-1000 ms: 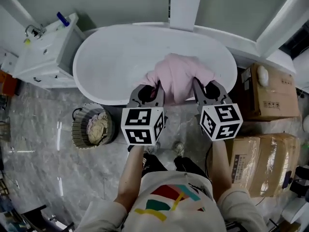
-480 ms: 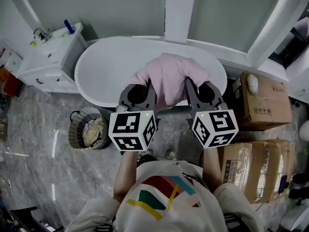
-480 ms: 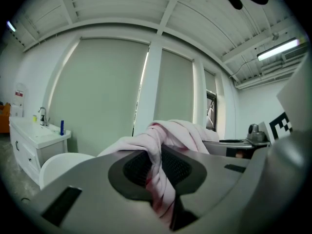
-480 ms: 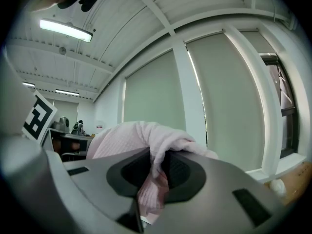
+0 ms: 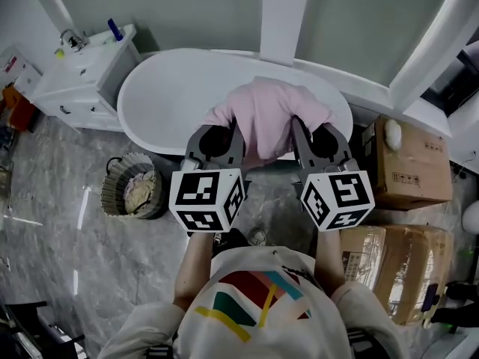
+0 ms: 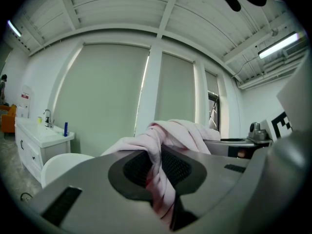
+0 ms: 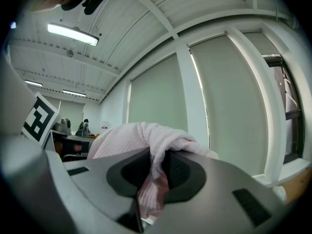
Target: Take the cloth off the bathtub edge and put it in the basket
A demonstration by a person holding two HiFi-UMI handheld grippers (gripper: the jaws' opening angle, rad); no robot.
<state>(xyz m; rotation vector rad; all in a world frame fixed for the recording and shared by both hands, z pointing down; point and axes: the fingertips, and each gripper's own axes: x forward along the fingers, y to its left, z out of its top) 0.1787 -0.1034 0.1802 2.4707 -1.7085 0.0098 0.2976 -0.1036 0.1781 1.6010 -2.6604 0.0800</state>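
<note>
A pink cloth point(image 5: 268, 118) hangs lifted between my two grippers, above the near rim of the white bathtub point(image 5: 172, 96). My left gripper point(image 5: 227, 129) is shut on the cloth's left corner, which shows bunched between the jaws as pink cloth point(image 6: 158, 172). My right gripper point(image 5: 301, 128) is shut on the right corner, and the cloth point(image 7: 151, 172) is pinched between its pads. The round wicker basket point(image 5: 118, 200) stands on the floor to the left, below the tub, with pale cloths in it.
A white vanity with a sink point(image 5: 82, 66) stands at the far left by the tub. Cardboard boxes point(image 5: 415, 167) are stacked on the right. A white pillar point(image 5: 283, 17) rises behind the tub. Marble floor lies under my feet.
Both grippers have stayed shut on the cloth. Together with the cloth they have risen off the tub's rim, and the view has shifted slightly.
</note>
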